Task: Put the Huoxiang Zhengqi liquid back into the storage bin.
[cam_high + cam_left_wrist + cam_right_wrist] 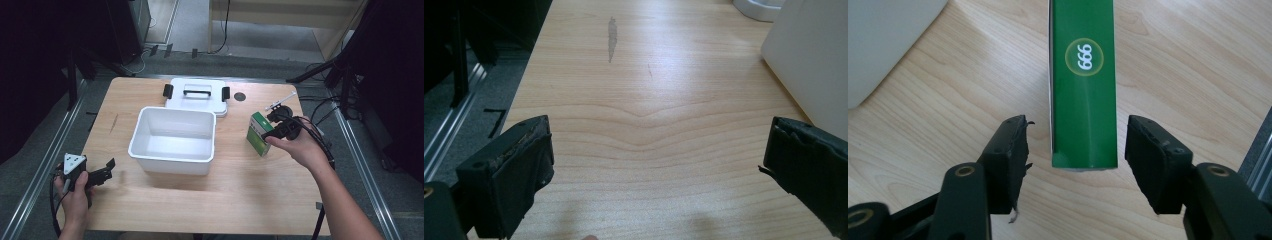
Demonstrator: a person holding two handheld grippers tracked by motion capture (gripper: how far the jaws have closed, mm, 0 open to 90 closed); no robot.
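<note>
A green and white box [260,134] stands on the wooden table [235,200], to the right of a white tub [172,137]. In the right gripper view the box's narrow green side [1083,85] bears a round "999" mark. My right gripper [1078,125] has a jaw on either side of the box's near end, with a small gap showing on each side, so it is open around the box. In the high view that gripper [274,131] is at the box's right side. At the table's front left my left gripper [107,167] is wide open above bare wood [659,135].
Behind the empty tub lies its white lid [197,95] with black clips and a handle. A dark round disc [240,96] and a thin white stick [280,101] lie at the back right. The tub's wall [809,60] rises just right of my left gripper.
</note>
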